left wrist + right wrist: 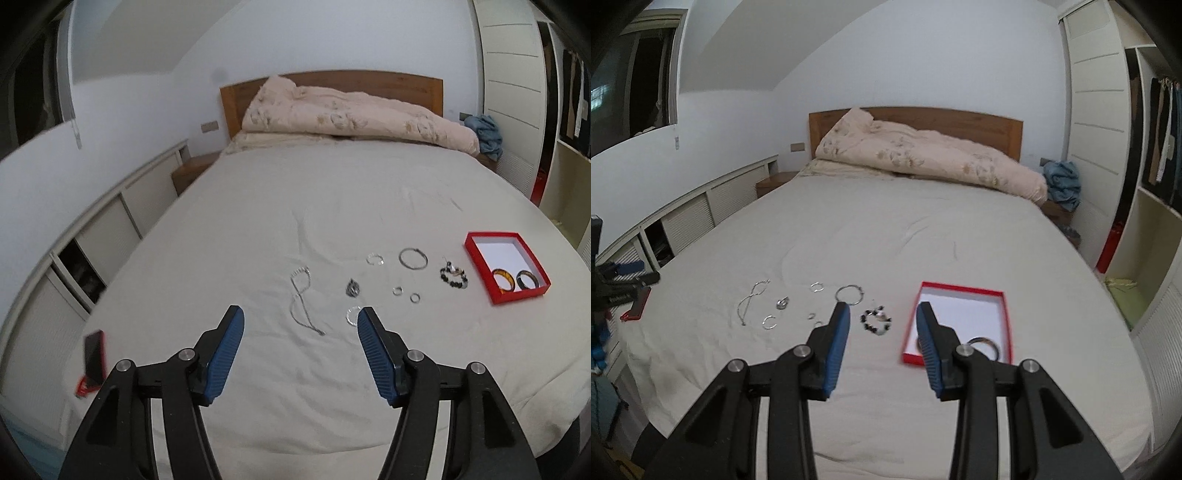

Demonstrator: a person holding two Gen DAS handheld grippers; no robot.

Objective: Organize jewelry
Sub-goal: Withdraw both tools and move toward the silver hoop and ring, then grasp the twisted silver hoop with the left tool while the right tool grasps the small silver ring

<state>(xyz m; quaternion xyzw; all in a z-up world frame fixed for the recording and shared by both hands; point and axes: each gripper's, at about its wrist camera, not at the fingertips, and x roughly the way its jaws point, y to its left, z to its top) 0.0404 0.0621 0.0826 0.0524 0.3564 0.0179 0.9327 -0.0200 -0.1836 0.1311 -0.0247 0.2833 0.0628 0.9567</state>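
Observation:
Jewelry lies spread on the bed sheet: a silver chain necklace [303, 301], a dark pendant [352, 288], a large silver bangle [413, 257], small rings [398, 290] and a black bead bracelet [453, 277]. A red box [476, 242] at the right holds an amber bangle [504, 280] and a dark bangle [527, 279]. My left gripper [300, 317] is open and empty above the sheet near the necklace. My right gripper [882, 314] is open and empty between the bead bracelet [876, 320] and the red box [960, 287].
A rolled quilt [354, 114] lies at the wooden headboard. A phone on a red case [94, 356] lies at the bed's left edge. Low cabinets run along the left wall; a wardrobe [1100, 129] and open shelves stand at the right.

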